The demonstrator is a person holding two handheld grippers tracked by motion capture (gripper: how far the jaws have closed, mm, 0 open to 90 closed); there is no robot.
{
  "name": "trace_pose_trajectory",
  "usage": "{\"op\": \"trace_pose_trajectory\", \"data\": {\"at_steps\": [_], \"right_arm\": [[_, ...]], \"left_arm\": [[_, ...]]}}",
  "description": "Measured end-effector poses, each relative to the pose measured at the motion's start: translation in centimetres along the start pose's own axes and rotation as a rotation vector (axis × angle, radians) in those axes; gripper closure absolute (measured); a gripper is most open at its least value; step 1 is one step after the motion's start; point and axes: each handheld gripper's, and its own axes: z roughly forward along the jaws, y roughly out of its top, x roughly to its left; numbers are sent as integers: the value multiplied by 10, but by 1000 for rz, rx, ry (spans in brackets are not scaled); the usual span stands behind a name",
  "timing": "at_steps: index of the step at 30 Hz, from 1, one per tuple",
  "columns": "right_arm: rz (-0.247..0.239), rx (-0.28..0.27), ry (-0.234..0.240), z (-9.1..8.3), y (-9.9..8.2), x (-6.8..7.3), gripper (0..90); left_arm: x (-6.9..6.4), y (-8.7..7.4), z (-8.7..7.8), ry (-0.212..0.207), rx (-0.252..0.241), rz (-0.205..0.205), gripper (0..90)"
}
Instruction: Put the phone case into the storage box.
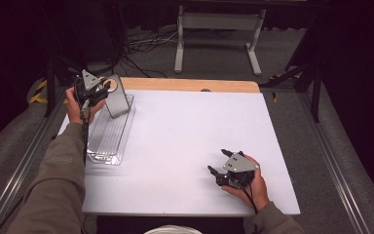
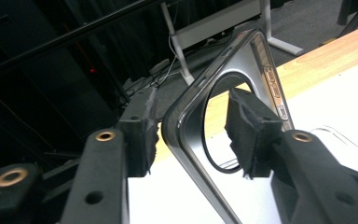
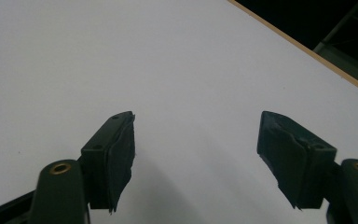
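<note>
Glare and transparency make the clear plastic tray at the far left of the table hard to read in the high view; its ribs and rim blur into the white surface. Standing tilted at its far end is a grey metal plate with a round hole, its lower edge on or in the tray, though exactly where it rests cannot be made out. In the left gripper view the plate is cut off at the bottom, and its base is hidden behind the jaws.

The left gripper is at the plate's upper corner. Its jaws stand partly spread, one on each side of the plate's rim; the left pad sits clear of the metal with a visible gap, while the right pad overlaps the hole and whether it touches the plate cannot be told. Nothing is pinched.

The right gripper rests low at the near right of the table, well apart from the tray, jaws spread wide with bare white table between them.

The high view alone gives the tray's full length; the left gripper view adds the plate's bevelled rim and two small embossed ovals along one edge.
</note>
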Motion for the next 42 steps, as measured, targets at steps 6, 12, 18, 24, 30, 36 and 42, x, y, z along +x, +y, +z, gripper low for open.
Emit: {"op": "trace_pose_trajectory", "data": {"at_steps": [6, 12, 18, 24, 30, 36, 42], "right_arm": [[0, -4, 1, -1, 1, 0, 288], [-3, -7, -1, -2, 1, 0, 288], [-3, -11, -4, -2, 2, 0, 288], [-5, -8, 1, -2, 2, 1, 287], [-2, -5, 1, -1, 2, 1, 287], [-6, 2, 5, 0, 2, 1, 289], [-1, -1, 4, -2, 2, 0, 289]], "left_arm": [[4, 0, -6, -7, -3, -27, 500], [5, -1, -13, -24, -17, -45, 509], [2, -9, -23, -54, -22, -62, 546], [5, -19, -27, -74, -3, -82, 686], [3, -23, -20, -85, 20, -82, 727], [0, -23, -13, -90, 12, -88, 769], [-2, -22, -4, -71, 29, -98, 758]]}}
